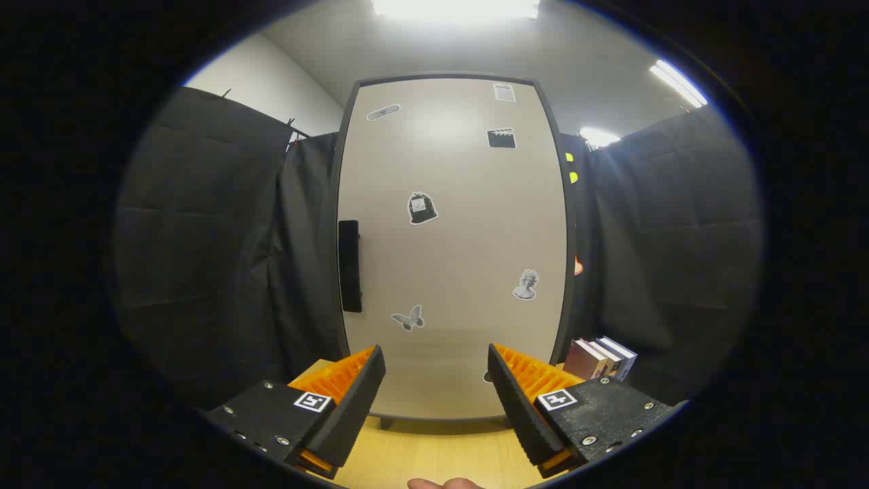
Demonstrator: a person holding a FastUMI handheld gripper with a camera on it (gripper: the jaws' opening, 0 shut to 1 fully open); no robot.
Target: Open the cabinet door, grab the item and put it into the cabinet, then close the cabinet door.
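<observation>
A tall cabinet point(451, 244) stands straight ahead on the wooden table point(434, 455). Its pale door is closed and carries several small stickers. A dark vertical handle point(349, 265) sits on the door's left edge, beyond my left finger. My gripper point(436, 370) is open a short way in front of the door's lower part, with nothing between the fingers. Several books point(601, 358) stand upright on the table just right of the cabinet, beyond my right finger.
Black cloth walls close in on both sides of the cabinet. A fingertip of a person's hand point(445, 483) shows at the table's near edge, below the fingers. Ceiling lights glare overhead.
</observation>
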